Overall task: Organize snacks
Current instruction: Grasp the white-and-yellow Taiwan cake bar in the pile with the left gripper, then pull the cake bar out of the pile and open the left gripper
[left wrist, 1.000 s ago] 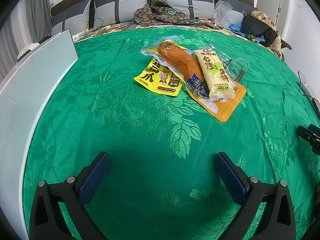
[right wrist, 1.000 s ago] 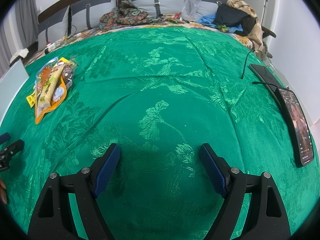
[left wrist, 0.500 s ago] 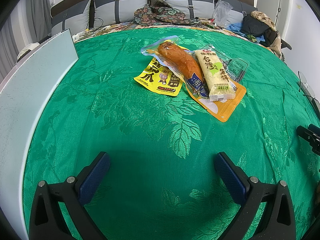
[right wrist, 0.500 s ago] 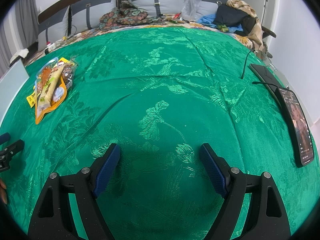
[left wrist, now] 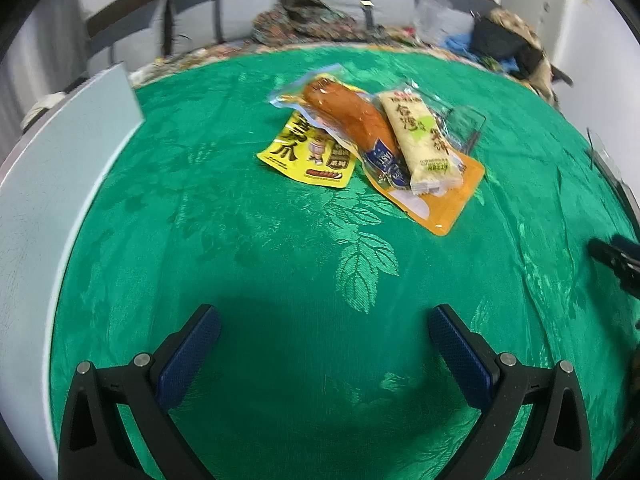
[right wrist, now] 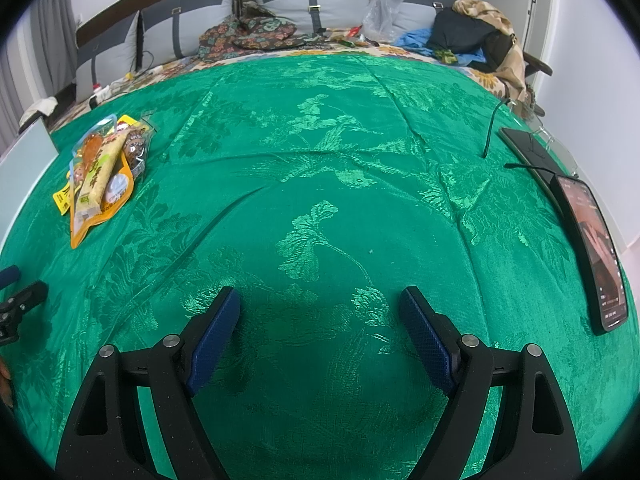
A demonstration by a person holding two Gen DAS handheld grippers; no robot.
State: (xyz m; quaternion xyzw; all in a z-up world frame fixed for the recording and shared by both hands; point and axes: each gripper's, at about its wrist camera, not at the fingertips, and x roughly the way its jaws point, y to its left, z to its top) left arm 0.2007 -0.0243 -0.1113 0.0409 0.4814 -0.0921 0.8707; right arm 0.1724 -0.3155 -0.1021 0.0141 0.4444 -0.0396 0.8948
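Fingers, left gripper [left wrist: 324,344]: spread wide, blue pads [left wrist: 188,350] facing each other, nothing between them; poised over the green patterned cloth [left wrist: 280,240]. Fingers, right gripper [right wrist: 320,328]: likewise spread wide and empty, above the same cloth.

Left wrist view, left to right:
- Pale grey-blue panel [left wrist: 52,184], at the left edge of the cloth.
- Yellow snack packet [left wrist: 310,152], flat on the cloth, partly under the sausage.
- Sausage in a clear wrapper [left wrist: 352,120], lying on top of the yellow packet and the orange pouch.
- Cream snack bar with green lettering [left wrist: 424,144], just beside the sausage, also on the pouch.
- Orange pouch [left wrist: 448,200], lowest in the pile.
- Clear plastic pack [left wrist: 464,124], behind the bar; contents cannot be made out here.
- Tip of the right gripper, at the right edge.

The pile sits ahead of the left gripper, apart from its fingertips.

Right wrist view, left to right:
- Tip of the left gripper, at the left edge.
- Same snack pile, far left, well apart from the right gripper.
- Black cable [right wrist: 490,128], on the cloth at the right.
- Phone [right wrist: 596,248], screen lit, at the right edge.
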